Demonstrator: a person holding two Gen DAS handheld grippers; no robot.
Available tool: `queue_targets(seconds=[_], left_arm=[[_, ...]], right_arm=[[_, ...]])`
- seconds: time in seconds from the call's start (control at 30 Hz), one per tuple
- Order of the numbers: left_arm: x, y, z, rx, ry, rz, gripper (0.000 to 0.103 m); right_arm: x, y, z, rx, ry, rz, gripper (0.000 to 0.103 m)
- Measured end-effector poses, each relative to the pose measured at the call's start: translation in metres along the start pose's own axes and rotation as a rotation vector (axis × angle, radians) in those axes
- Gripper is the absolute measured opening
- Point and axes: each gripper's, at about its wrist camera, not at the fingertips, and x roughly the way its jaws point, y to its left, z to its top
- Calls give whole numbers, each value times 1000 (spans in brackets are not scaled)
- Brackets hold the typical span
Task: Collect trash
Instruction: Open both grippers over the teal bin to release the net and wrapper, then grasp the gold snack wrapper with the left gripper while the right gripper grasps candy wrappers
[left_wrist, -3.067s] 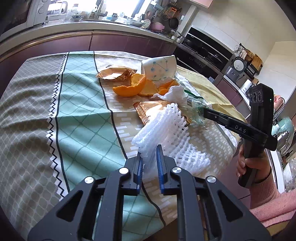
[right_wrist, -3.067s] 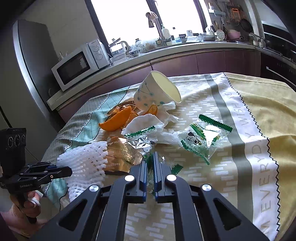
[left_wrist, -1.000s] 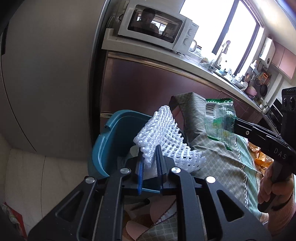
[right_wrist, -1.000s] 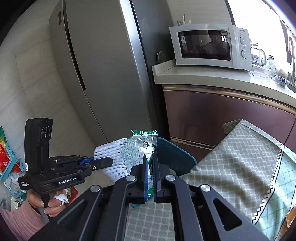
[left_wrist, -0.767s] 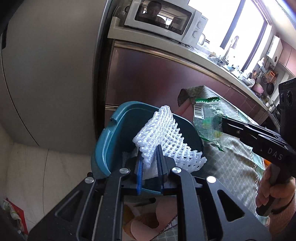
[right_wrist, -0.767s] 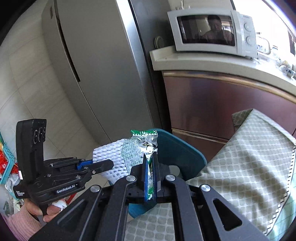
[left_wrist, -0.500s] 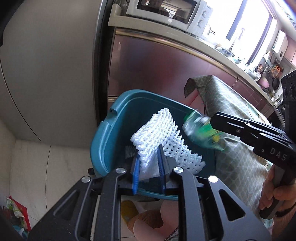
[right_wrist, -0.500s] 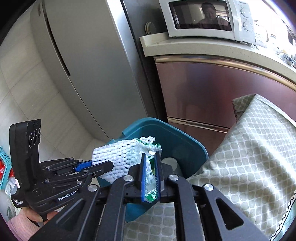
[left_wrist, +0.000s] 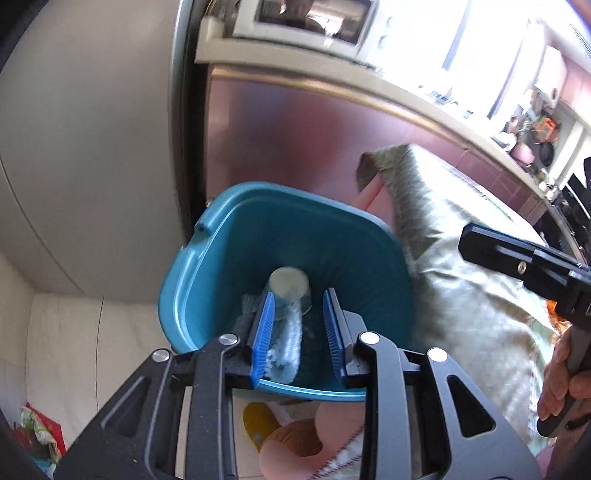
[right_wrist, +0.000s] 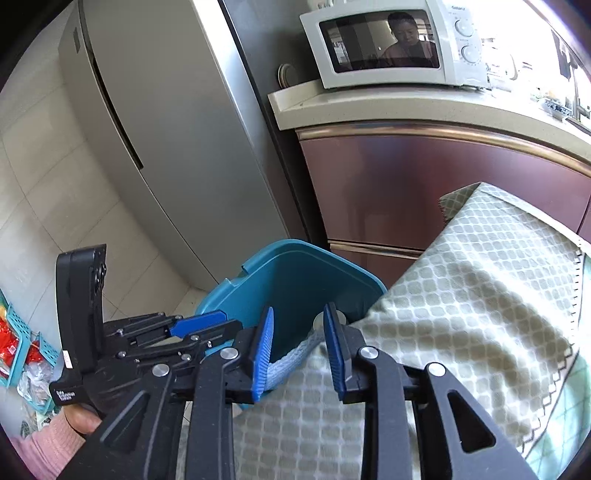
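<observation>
empty right gripper (right_wrist: 298, 345) over teal bin (right_wrist: 295, 273)

A white microwave (right_wrist: 395, 44) is set on a pale countertop (right_wrist: 424, 107) above maroon cabinet fronts (right_wrist: 424, 192), a grey refrigerator (right_wrist: 166, 129) is stood just beside them, and a table is draped with a checked green-grey tablecloth (right_wrist: 480, 295).

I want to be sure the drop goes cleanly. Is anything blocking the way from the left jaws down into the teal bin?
Nothing visible blocks it. The left gripper has just been opening, with nothing held, directly over the teal bin, whose mouth is uncovered. White foam netting already lies inside beside a cup.
</observation>
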Motion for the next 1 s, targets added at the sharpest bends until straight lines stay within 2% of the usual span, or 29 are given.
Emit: queue_targets(seconds=[0.07, 0.27, 0.43, 0.67, 1.0], left_arm=[[-13, -10, 1, 19, -35, -23, 35], [-47, -54, -1, 104, -109, -127, 40], [-60, -105, -7, 192, -116, -241, 43], [-61, -179, -28, 291, -65, -401, 44], [-48, -263, -74, 393, 55, -537, 46]], right_arm=[[-18, 0, -6, -3, -20, 5, 30], [-75, -1, -24, -4, -93, -9, 37], [-122, -16, -49, 33, -152, -61, 41], [-180, -51, -92, 123, -202, -190, 41], [-248, -114, -153, 297, -251, -377, 42]])
